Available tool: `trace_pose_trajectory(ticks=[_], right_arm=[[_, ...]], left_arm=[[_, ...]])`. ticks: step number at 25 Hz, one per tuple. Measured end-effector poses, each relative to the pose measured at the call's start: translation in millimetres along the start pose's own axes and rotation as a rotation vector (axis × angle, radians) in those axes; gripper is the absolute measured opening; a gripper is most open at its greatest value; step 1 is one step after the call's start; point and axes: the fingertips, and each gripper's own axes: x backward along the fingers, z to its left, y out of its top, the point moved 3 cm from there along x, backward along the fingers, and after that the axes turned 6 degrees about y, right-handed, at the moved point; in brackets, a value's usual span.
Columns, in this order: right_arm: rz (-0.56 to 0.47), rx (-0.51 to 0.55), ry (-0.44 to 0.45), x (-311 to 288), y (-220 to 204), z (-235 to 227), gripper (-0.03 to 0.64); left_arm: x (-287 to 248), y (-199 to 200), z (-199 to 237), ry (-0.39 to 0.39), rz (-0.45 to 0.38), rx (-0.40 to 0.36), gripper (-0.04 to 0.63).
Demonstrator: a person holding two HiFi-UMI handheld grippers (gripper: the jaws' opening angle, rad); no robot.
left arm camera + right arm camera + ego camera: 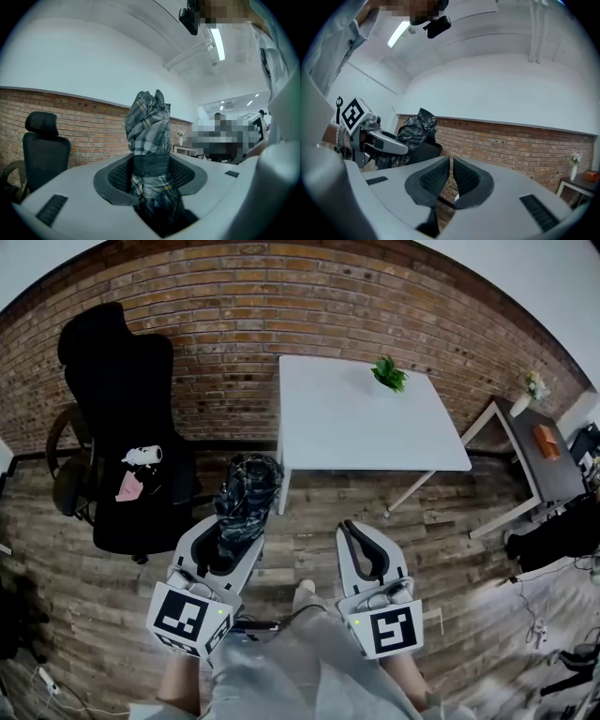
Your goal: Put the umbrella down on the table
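A folded grey plaid umbrella stands upright between the jaws of my left gripper, which is shut on its lower part. In the left gripper view the umbrella rises from between the black pads, a dark strap wrapped round it. The white table stands ahead and a little to the right, apart from the umbrella. My right gripper hovers beside the left one, over the floor, shut with nothing between its pads. The right gripper view also shows the umbrella at left.
A small green plant sits at the table's far edge. A black office chair with small items on its seat stands at left against the brick wall. A dark side table is at right. The person's legs are below.
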Motion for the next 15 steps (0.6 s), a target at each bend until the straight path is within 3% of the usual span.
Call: trace_pose_trajectory(ticks=[8, 15], right_arm=[[-0.005, 0.002, 0.002, -12.1, -5.8, -19.7, 0.054], [-0.015, -0.005, 0.016, -54.5, -22.4, -65.2, 0.054]], left_arm=[[-23.3, 6.0, 4.4, 0.01, -0.016, 0.007, 0.221], [-79.8, 3.8, 18.7, 0.03, -0.002, 0.019, 0.221]])
